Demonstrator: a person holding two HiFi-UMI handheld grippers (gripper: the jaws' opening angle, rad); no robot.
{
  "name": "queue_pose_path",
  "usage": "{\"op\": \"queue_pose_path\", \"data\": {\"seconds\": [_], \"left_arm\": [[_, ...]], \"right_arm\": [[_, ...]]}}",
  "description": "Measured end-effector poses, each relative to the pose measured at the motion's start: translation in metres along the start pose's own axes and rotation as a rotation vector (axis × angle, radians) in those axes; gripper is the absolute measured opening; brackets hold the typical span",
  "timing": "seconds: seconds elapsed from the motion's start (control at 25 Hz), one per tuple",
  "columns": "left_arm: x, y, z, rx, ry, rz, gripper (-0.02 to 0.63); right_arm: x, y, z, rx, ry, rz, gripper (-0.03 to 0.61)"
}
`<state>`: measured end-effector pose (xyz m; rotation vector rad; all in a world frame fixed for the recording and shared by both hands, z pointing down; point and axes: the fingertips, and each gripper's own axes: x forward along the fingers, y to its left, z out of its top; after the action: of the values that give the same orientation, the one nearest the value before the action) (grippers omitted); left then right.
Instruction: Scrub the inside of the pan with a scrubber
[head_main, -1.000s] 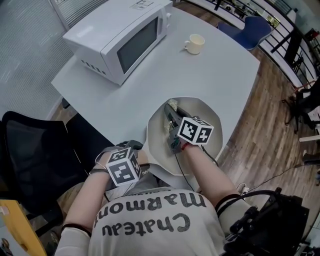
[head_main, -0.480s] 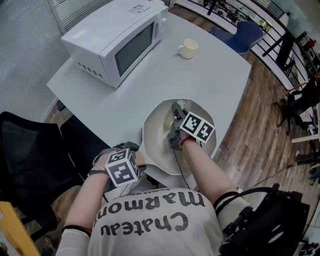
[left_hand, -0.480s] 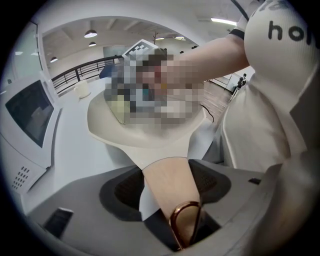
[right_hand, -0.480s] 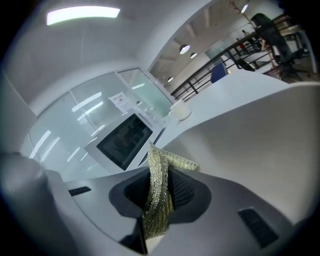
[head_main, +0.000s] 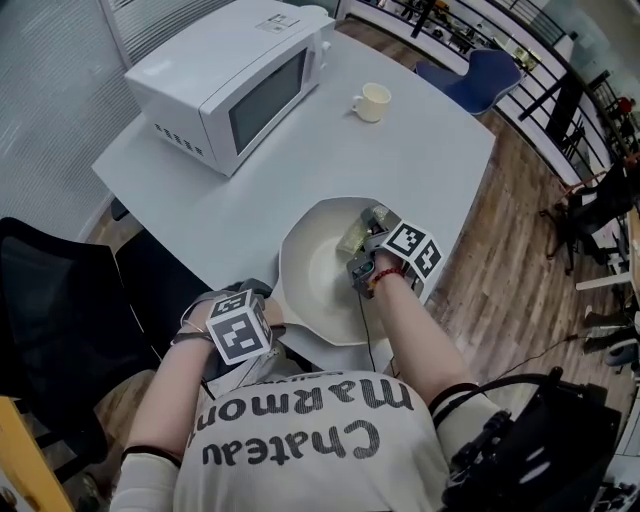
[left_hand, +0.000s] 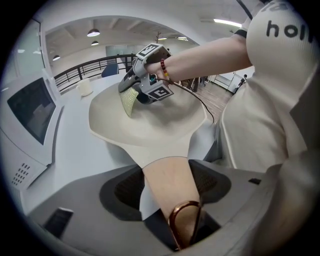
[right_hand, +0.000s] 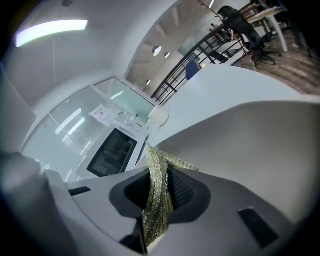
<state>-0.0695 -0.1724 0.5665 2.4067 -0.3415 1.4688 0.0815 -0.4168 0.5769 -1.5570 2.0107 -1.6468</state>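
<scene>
A cream pan lies on the white table near its front edge. Its beige handle, with a copper ring at the end, sits between the jaws of my left gripper, which is shut on it. In the head view the left gripper is at the pan's near left. My right gripper is shut on a yellow-green mesh scrubber and holds it inside the pan, at the right side. The scrubber hangs down onto the pan's inner surface.
A white microwave stands at the table's far left and a cream cup at the far middle. A black chair is to my left, a blue chair beyond the table. The table edge runs close to the pan's right.
My right gripper has slid the scrubber across the pan from its far middle to its right side and has rolled. The left gripper has kept still on the handle.
</scene>
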Motion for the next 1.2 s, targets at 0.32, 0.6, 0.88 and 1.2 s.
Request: {"op": "queue_pose_path", "data": {"seconds": [0.32, 0.6, 0.88, 1.2], "left_arm": [[0.000, 0.001, -0.001, -0.100, -0.068, -0.013, 0.283], [-0.001, 0.000, -0.002, -0.103, -0.067, -0.010, 0.273], [-0.002, -0.001, 0.000, -0.093, -0.079, -0.004, 0.272], [-0.003, 0.006, 0.005, -0.047, -0.041, -0.015, 0.275]], "right_arm": [[-0.024, -0.019, 0.007, 0.119, -0.066, -0.026, 0.066], [-0.060, -0.045, 0.007, 0.291, -0.148, -0.060, 0.066], [-0.086, -0.053, 0.008, 0.382, -0.201, -0.053, 0.067], [-0.090, -0.060, 0.011, 0.365, -0.207, -0.072, 0.067]]}}
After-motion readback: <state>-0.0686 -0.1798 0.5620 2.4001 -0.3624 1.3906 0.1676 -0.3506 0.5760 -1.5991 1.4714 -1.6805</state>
